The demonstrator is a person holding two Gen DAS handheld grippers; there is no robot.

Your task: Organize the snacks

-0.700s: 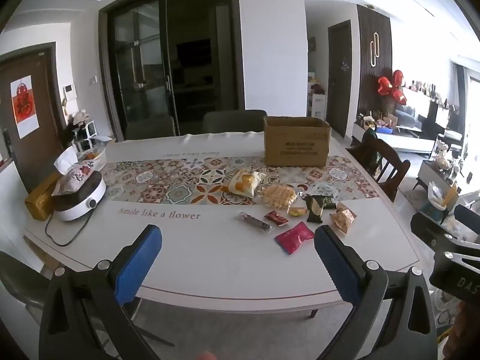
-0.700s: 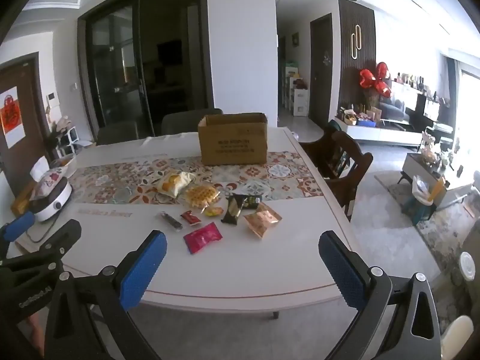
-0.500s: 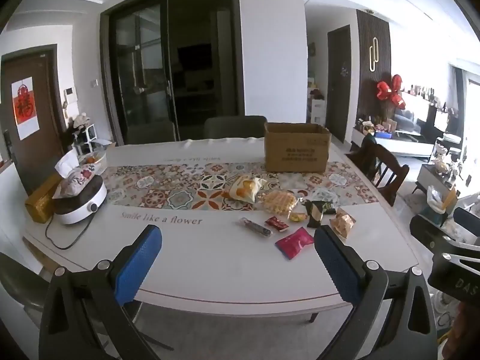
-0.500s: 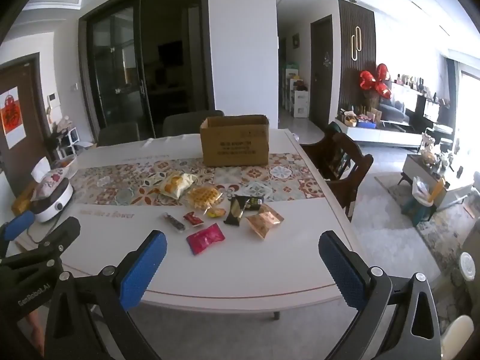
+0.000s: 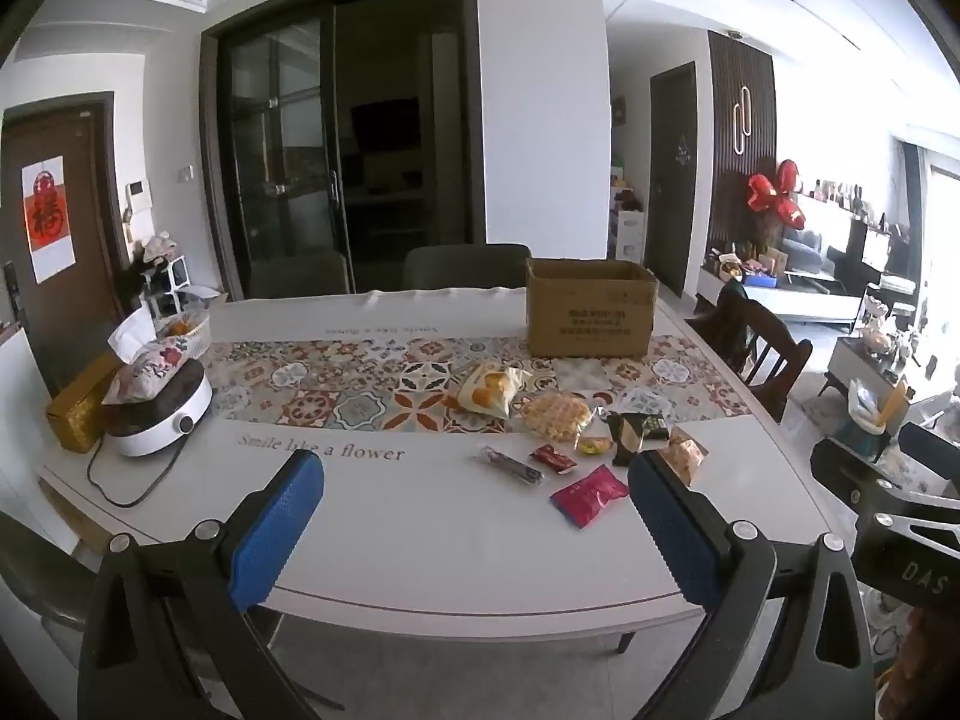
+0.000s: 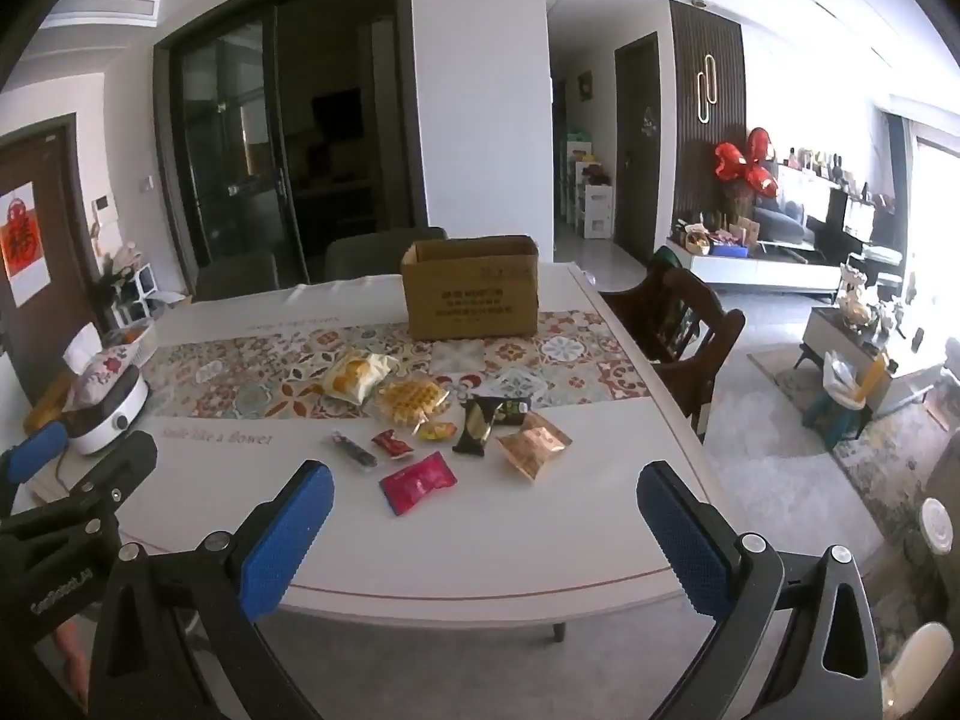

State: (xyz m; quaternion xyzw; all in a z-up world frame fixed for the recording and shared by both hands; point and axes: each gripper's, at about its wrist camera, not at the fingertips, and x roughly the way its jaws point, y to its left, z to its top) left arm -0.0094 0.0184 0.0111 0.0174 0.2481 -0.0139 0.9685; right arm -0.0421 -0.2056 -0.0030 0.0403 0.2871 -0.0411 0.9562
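Observation:
Several snack packets lie on the white table (image 5: 420,516): a pink packet (image 5: 588,493) (image 6: 418,480), a yellow bag (image 5: 489,388) (image 6: 354,376), a waffle pack (image 5: 555,415) (image 6: 412,399), a black packet (image 6: 480,423), a tan packet (image 6: 533,447), a small red packet (image 6: 391,443) and a dark stick (image 6: 354,450). An open cardboard box (image 5: 591,315) (image 6: 471,288) stands behind them. My left gripper (image 5: 474,531) and right gripper (image 6: 486,534) are both open and empty, held before the table's near edge.
A white cooker with a tissue pouch on it (image 5: 159,405) and a gold box (image 5: 81,411) sit at the table's left end. Chairs stand behind the table (image 5: 465,264) and at its right (image 6: 684,324). A patterned runner (image 5: 372,384) crosses the table.
Both grippers have risen and drawn slightly nearer the table; the snacks sit lower in both views. Both stay open and empty.

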